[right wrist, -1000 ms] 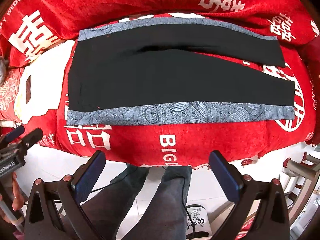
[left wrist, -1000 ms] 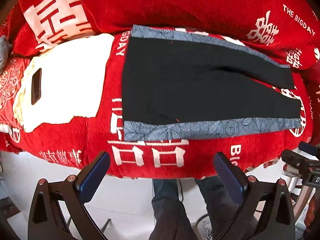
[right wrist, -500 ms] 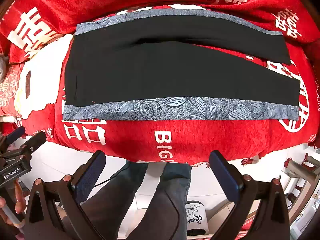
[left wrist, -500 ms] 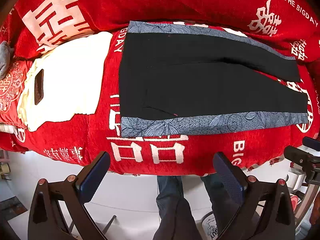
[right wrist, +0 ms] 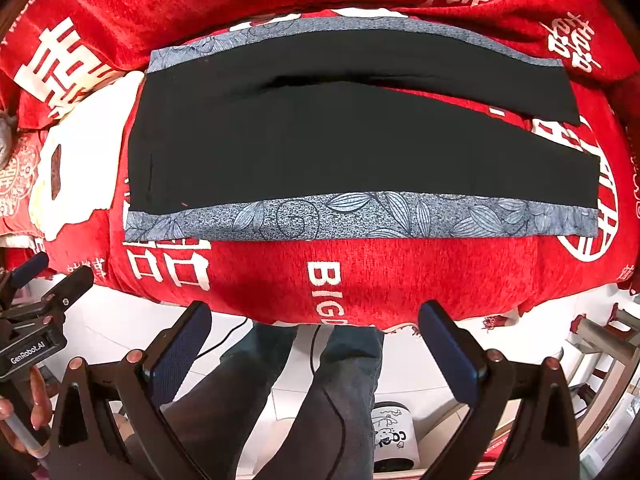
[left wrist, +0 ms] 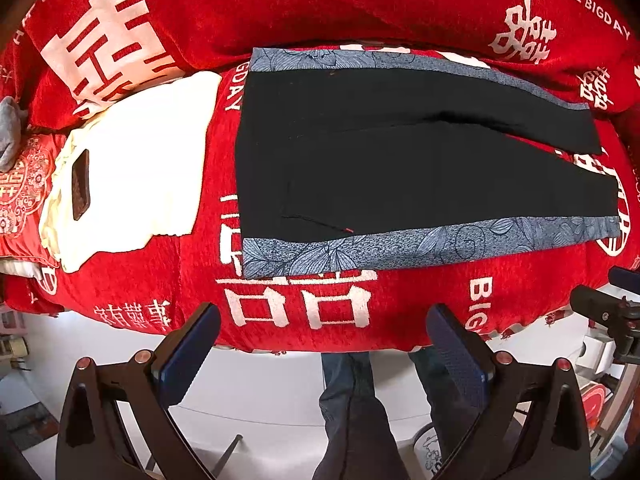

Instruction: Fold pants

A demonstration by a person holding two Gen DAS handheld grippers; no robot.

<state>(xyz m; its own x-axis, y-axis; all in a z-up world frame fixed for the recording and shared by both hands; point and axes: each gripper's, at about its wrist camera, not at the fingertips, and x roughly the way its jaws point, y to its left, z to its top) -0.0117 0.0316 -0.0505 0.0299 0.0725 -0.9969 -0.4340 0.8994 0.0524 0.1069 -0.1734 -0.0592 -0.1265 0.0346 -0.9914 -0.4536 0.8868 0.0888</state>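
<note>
Black pants point(left wrist: 400, 168) point(right wrist: 340, 140) with blue-grey floral side stripes lie spread flat on a red sofa cover point(left wrist: 320, 308) point(right wrist: 280, 276), waistband at the left, both legs reaching right and parting near the hems. My left gripper point(left wrist: 322, 346) hovers open in front of the sofa's edge, below the near floral stripe point(left wrist: 400, 248), with nothing between its fingers. My right gripper point(right wrist: 316, 344) hangs open at the same edge, below the middle of the near stripe point(right wrist: 360, 216). Neither touches the pants.
A white cloth point(left wrist: 132, 176) point(right wrist: 68, 176) with a dark rectangular object on it lies left of the waistband. A person's legs in dark jeans point(right wrist: 320, 400) stand below the sofa edge on a white floor. A white cup point(right wrist: 390, 436) sits on the floor.
Both grippers have pulled back and risen a little, so the pants sit fuller and more centred in both views. The pants themselves have not moved.
</note>
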